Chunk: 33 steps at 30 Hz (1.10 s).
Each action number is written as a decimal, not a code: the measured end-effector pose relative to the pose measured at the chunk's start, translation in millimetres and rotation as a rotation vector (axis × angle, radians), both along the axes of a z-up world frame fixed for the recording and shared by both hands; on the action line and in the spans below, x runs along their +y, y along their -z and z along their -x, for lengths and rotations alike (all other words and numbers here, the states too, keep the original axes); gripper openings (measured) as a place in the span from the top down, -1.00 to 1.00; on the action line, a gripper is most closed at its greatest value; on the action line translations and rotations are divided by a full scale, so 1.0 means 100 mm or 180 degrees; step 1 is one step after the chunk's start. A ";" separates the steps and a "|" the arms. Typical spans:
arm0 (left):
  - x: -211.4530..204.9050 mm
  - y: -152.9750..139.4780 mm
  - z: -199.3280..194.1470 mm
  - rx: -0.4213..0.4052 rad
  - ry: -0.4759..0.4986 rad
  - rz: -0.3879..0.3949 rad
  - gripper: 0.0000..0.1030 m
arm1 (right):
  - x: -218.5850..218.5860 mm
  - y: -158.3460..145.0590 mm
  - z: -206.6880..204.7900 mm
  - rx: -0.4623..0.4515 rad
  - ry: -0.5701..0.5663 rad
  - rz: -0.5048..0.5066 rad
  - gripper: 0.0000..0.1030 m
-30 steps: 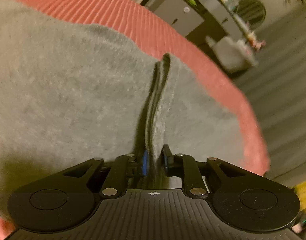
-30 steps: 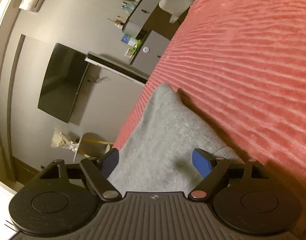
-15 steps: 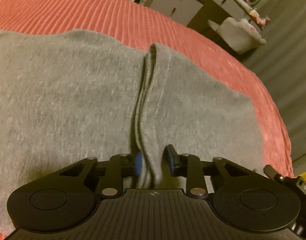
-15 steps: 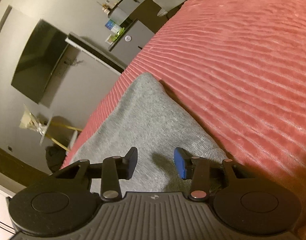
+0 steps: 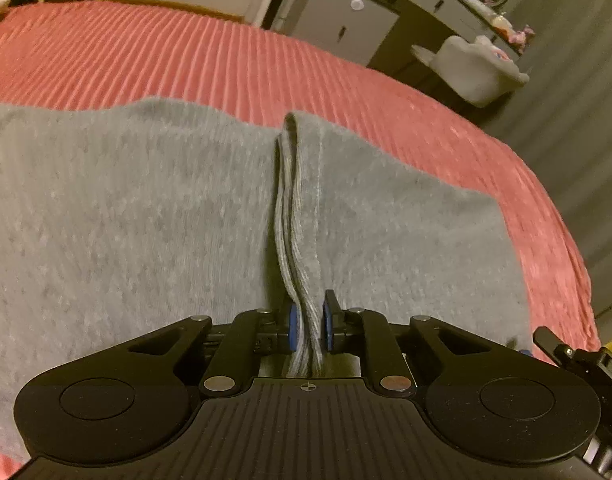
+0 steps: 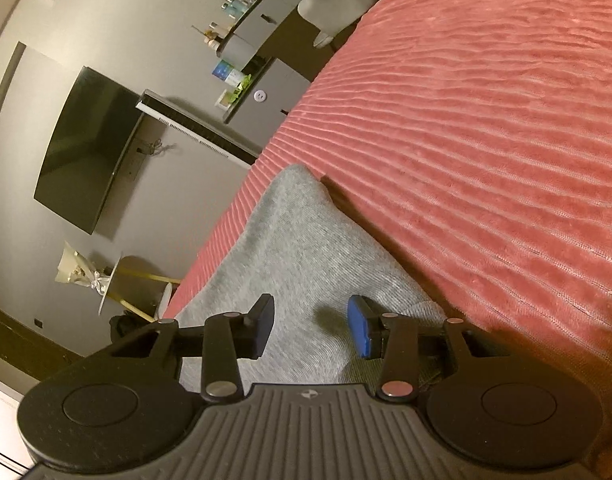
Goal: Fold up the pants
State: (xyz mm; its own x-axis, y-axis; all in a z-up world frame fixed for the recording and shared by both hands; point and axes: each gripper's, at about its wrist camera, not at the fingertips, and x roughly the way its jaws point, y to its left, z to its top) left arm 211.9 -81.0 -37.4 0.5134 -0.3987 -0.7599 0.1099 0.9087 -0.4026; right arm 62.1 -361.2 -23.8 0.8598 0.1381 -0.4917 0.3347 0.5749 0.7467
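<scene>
Grey knit pants (image 5: 146, 216) lie spread on a red ribbed bedspread (image 5: 186, 64). My left gripper (image 5: 308, 326) is shut on a pinched ridge of the pants' layered edge, which runs away from the fingers as a raised fold. In the right wrist view the pants (image 6: 306, 248) lie along the bed's edge on the bedspread (image 6: 486, 120). My right gripper (image 6: 310, 330) is open, its blue pads apart just above the grey cloth, holding nothing.
Grey cabinets (image 5: 346, 24) and a pale armchair (image 5: 478, 68) stand beyond the bed. In the right wrist view a wall TV (image 6: 86, 148), a cabinet (image 6: 266, 96) and a small side table (image 6: 118, 280) stand past the bed's edge.
My left gripper has tilted so more bedspread shows, keeping its grip on the fold. My right gripper narrowed half a second ago, then widened again over the cloth.
</scene>
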 end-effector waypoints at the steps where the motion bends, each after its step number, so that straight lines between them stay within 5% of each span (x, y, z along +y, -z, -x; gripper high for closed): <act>1: 0.01 -0.01 0.00 -0.0006 0.0000 0.0011 0.71 | 0.00 0.00 0.00 0.0008 -0.0009 0.0009 0.21; 4: 0.02 0.03 0.00 0.0027 -0.0025 -0.0022 0.67 | 0.02 -0.01 -0.01 0.0030 -0.0033 0.0045 0.21; 6: 0.01 0.01 0.04 0.0037 -0.0115 -0.0266 0.54 | 0.04 -0.03 -0.03 0.0060 -0.0047 0.0085 0.21; 11: -0.04 -0.31 0.36 -0.0760 -0.0215 -0.0675 0.48 | 0.13 -0.17 -0.06 0.0025 -0.0119 0.0393 0.19; 15: -0.32 -0.36 0.42 -0.0947 0.0062 -0.0586 -0.13 | 0.46 -0.35 -0.31 0.0008 -0.0450 0.1119 0.19; 18: -0.56 -0.10 0.32 -0.0787 0.0269 -0.0817 -0.10 | 0.64 -0.26 -0.67 0.0283 -0.0720 0.1574 0.20; 20: -0.60 0.12 0.23 -0.0694 0.0266 -0.1014 0.22 | 0.55 -0.13 -0.82 0.0446 -0.0684 0.1616 0.40; 22: -0.60 0.17 0.25 -0.0931 0.0364 -0.1126 0.34 | 0.38 -0.10 -0.82 0.0405 -0.0388 0.1670 1.00; 27: -0.54 0.13 0.30 -0.0995 0.0452 -0.1121 0.35 | 0.35 -0.18 -0.79 0.0277 -0.0269 0.1760 0.99; 31: -0.33 0.14 0.38 -0.1006 0.0382 -0.1087 0.31 | 0.55 -0.17 -0.98 0.0264 -0.0599 0.1952 0.90; 33: -0.22 0.15 0.44 -0.0964 0.0272 -0.1207 -0.25 | 0.58 -0.16 -1.12 0.0324 -0.0652 0.2103 0.90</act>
State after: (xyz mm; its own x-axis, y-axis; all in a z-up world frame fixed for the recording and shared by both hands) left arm 167.9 -102.5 -52.3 0.7113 -0.1732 -0.6812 0.2514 0.9677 0.0165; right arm 173.7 -302.9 -7.9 0.7936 -0.0632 -0.6052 0.2209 0.9567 0.1897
